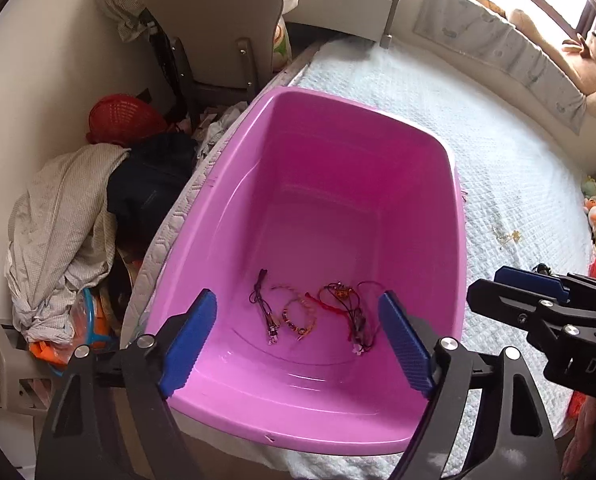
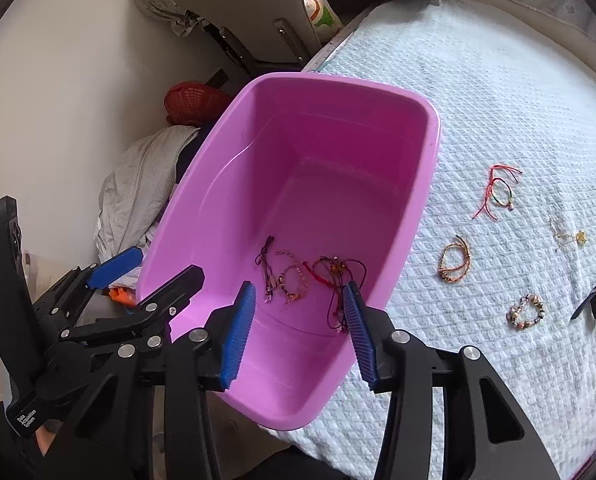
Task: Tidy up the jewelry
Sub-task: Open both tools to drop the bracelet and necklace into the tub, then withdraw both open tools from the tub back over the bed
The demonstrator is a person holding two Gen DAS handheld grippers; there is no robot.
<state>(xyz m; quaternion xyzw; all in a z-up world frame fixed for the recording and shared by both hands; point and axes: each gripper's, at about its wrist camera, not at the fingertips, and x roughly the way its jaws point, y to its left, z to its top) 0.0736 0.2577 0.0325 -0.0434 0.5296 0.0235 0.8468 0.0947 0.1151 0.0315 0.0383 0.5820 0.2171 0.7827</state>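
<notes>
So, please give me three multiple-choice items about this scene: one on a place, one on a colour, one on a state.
1. Where is the beaded bracelet?
A. in the tub
B. on the bed cover
C. on the chair

2. What colour is the tub?
A. pink
B. green
C. white

3. How is the right hand-held gripper?
A. shut on a bracelet
B. shut, holding nothing
C. open, holding nothing

Key: 1 B, it lies on the quilted cover right of the tub; 2 A, its walls are pink; 3 C, its blue pads stand apart.
</notes>
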